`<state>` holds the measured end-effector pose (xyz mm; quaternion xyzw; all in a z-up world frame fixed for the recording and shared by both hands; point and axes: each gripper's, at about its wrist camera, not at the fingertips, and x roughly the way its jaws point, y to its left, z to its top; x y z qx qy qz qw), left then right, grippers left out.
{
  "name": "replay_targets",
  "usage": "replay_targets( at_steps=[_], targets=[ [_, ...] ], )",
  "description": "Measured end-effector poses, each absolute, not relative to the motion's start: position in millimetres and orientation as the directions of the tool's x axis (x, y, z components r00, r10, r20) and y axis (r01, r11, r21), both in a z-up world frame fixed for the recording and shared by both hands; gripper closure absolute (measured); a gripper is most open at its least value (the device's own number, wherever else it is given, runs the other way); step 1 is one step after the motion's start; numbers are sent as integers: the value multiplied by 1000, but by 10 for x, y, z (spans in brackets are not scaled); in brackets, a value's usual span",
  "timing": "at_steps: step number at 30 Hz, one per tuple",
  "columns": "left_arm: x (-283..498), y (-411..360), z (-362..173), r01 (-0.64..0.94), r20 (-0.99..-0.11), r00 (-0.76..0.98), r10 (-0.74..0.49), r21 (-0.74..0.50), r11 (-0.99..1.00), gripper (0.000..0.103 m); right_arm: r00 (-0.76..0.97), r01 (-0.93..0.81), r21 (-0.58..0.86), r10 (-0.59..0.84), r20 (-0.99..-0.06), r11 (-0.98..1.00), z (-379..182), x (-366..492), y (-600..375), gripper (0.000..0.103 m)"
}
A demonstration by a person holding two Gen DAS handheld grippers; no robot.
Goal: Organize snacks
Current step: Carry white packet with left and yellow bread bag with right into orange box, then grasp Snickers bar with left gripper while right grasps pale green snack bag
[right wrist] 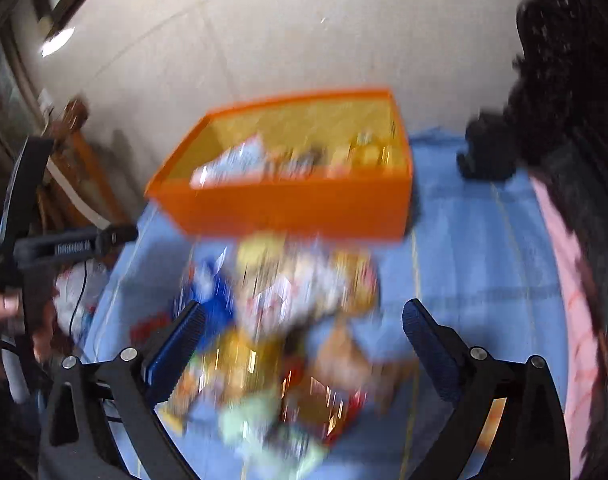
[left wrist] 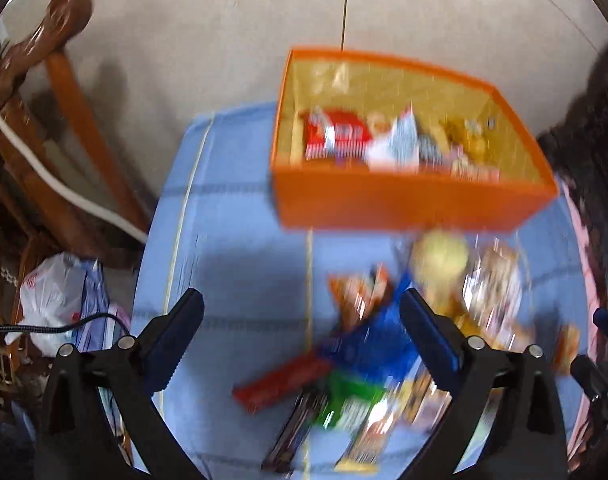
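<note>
Below both grippers lies a blue cloth (left wrist: 232, 216), and on it stands an orange box (left wrist: 407, 200) with several snack packets already inside, among them a red packet (left wrist: 335, 132). Nearer the cameras, a loose pile of snacks (right wrist: 288, 340) rests on the cloth just in front of the box; motion blur hides most labels. The left gripper (left wrist: 302, 336) has its jaws spread wide with nothing pinched between them, a blue packet (left wrist: 375, 344) and a red bar (left wrist: 280, 384) lying beneath. The right gripper (right wrist: 304, 340) likewise stands wide apart above the pile, gripping nothing. A white plastic bag (left wrist: 52, 292) sits on the floor at left
</note>
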<state>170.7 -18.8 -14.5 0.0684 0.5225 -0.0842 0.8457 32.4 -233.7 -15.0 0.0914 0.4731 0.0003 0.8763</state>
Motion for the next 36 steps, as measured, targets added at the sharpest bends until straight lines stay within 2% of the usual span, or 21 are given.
replay_targets(
  at_steps=[6,10,16,17,18,19,23,27,31,35,36],
  targets=[
    [1084,20,-614,235,-932,363,-4,88,968,7,455,70,127,82,-887,989,-486,-225,-2059,4],
    [789,117,-918,255,-949,314,12,97,962,7,415,89,161,110,-903,983,-623,-394,-1979,4],
    [696,181,-1160,254,-959,283,0,75,964,7,402,89,145,98,-911,985,-636,-484,-1914,4],
    [699,178,-1197,260,-960,281,-7,70,963,15,397,94,141,93,-913,986,-646,-501,-1922,4],
    [703,168,-1224,268,-961,276,-14,63,961,43,393,99,141,92,-915,985,-657,-514,-1942,4],
    [721,156,-1304,286,-971,238,-32,39,957,56,389,103,141,91,-917,985,-667,-536,-1966,4],
    [798,170,-1294,266,-966,251,-69,0,964,80,367,107,126,79,-927,986,-734,-545,-1970,4],
    [743,152,-1267,268,-968,239,-78,-11,963,86,364,34,55,39,-931,998,-790,-402,-1798,4],
    [637,169,-1220,256,-970,230,-85,-24,966,86,364,-65,-44,-18,-931,997,-907,-166,-1590,4],
    [605,247,-1170,237,-970,223,-93,-38,971,86,325,-148,-74,-22,-945,986,-1099,34,-1459,5],
    [592,265,-1167,233,-971,222,-93,-40,972,86,314,-164,-69,-14,-949,984,-1136,62,-1447,19]
  ],
)
